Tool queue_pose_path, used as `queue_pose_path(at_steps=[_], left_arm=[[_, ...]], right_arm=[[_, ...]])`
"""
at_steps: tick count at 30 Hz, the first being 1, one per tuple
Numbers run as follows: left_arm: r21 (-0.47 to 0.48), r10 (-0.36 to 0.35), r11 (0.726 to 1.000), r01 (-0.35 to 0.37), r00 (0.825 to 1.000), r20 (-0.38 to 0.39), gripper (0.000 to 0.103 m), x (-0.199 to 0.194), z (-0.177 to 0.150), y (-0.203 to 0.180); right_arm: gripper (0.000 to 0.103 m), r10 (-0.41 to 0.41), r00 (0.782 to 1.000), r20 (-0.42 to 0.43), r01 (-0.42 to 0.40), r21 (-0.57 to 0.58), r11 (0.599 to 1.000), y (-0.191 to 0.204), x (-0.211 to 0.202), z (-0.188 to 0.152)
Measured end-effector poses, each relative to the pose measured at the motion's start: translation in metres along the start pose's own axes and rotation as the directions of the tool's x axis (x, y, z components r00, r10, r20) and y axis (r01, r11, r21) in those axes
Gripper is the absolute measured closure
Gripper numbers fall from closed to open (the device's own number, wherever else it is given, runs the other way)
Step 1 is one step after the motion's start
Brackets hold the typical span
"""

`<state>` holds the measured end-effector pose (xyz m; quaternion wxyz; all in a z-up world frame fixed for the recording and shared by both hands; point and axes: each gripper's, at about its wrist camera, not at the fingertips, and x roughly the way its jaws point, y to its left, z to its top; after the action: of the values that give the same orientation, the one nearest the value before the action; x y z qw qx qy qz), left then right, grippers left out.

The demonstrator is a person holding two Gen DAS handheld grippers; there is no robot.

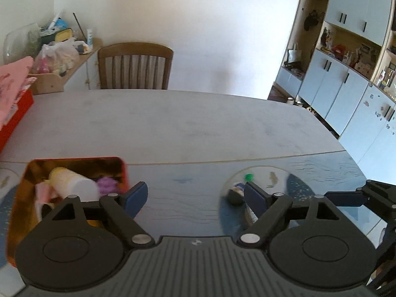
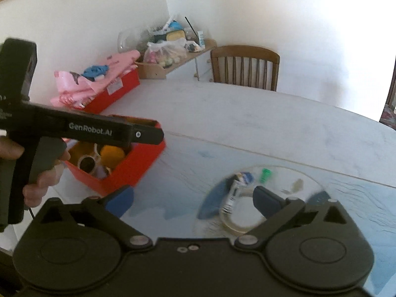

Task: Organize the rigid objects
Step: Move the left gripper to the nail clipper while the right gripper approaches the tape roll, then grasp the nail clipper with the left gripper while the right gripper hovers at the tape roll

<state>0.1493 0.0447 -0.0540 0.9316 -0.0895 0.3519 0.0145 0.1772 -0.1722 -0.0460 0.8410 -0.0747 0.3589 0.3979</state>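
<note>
My left gripper [image 1: 195,195] is open above the blue patterned mat, with nothing between its blue pads. To its left stands a small red box [image 1: 125,170] holding a white and yellow bottle [image 1: 71,183] and a purple item [image 1: 107,184]. The right wrist view shows the same red box [image 2: 138,163] with white sunglasses [image 2: 87,163] and a yellow object [image 2: 111,156] inside. My right gripper [image 2: 193,198] is open and empty. A clear tape roll [image 2: 237,220], a small tube [image 2: 234,193], a blue item [image 2: 245,177] and a green cap [image 2: 266,174] lie blurred near its right finger.
A larger red box [image 2: 118,86] draped with pink cloth sits at the table's far left. A wooden chair [image 2: 245,66] stands behind the table, beside a cluttered shelf [image 2: 168,52]. Cabinets [image 1: 346,86] line the right wall. A hand [image 2: 42,180] holds the left gripper's handle over the small box.
</note>
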Motion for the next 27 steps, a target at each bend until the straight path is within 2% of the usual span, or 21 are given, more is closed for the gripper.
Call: queue_pose_path(at_steps=[10,20,27], left_arm=[[0.007,-0.021,1.0,0.021,0.996,-0.082,0.018,0.046,-0.011,-0.051],[-0.025,0.031,0.999,-0.035,0.989,-0.145,0.018,0.088,-0.02,-0.074],[-0.059,0.077,0.994,-0.088,0.983,-0.169,0.018,0.111,-0.019,-0.076]], right_arm=[[0.0,-0.023,0.998,-0.051,0.021,-0.046,0.999,-0.037,0.015,-0.022],[0.001,-0.006,0.995,-0.1,-0.012,-0.175,0.984,-0.042,0.042,-0.038],[0.001,0.005,0.993,-0.116,-0.026,-0.189,0.982,-0.048,0.06,-0.038]])
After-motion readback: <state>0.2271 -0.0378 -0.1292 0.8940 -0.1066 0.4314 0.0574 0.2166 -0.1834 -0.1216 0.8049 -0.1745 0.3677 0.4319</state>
